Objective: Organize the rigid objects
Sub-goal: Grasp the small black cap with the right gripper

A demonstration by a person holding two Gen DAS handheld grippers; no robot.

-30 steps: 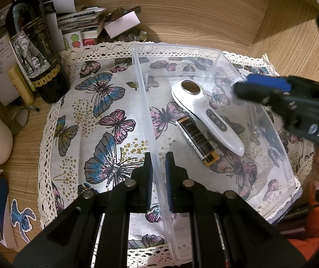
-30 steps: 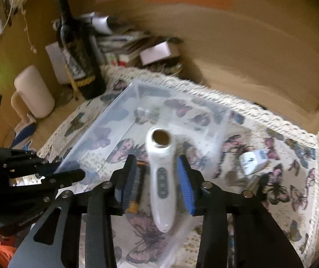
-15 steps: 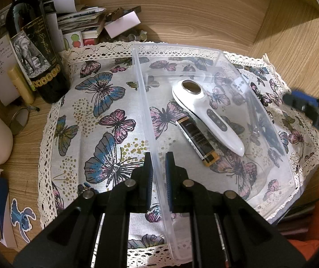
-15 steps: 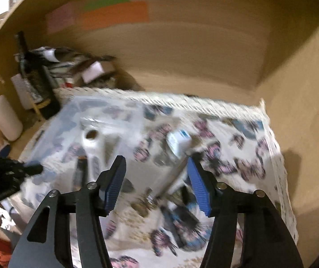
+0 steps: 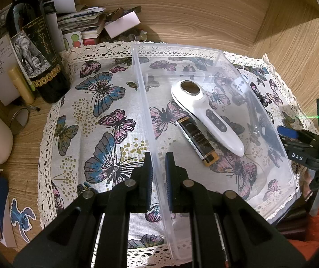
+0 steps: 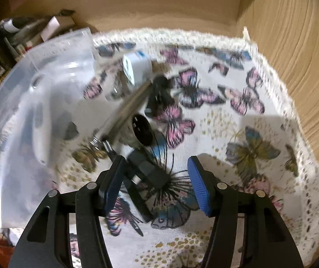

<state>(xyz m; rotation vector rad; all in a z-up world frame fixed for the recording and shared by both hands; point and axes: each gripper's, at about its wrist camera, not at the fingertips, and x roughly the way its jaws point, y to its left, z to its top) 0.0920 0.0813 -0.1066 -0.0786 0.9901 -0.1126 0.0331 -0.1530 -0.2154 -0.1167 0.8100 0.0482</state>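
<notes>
- The left gripper is clamped on the near wall of a clear plastic bin that sits on a butterfly-print cloth, apparently to steady it.
- Two items already lie on the bin floor: a white handheld device and, touching its side, a black-and-gold tube.
- The right gripper, jaws spread wide and holding nothing, hovers over a cluster of loose objects on the cloth just beside the bin.
- Still outside the bin in the blurred right wrist view: a white plug adapter, a silver metal rod, a dark oval piece and a flat black object that lies between the blue pads.
- Judged from this layout, the sorting is partly done, with two pieces binned and at least four waiting.
- The flat black object looks the likeliest next pick, though blur hides its exact shape.
- A wine bottle and a pile of papers stand off the cloth; whether they belong to the job cannot be told.
</notes>
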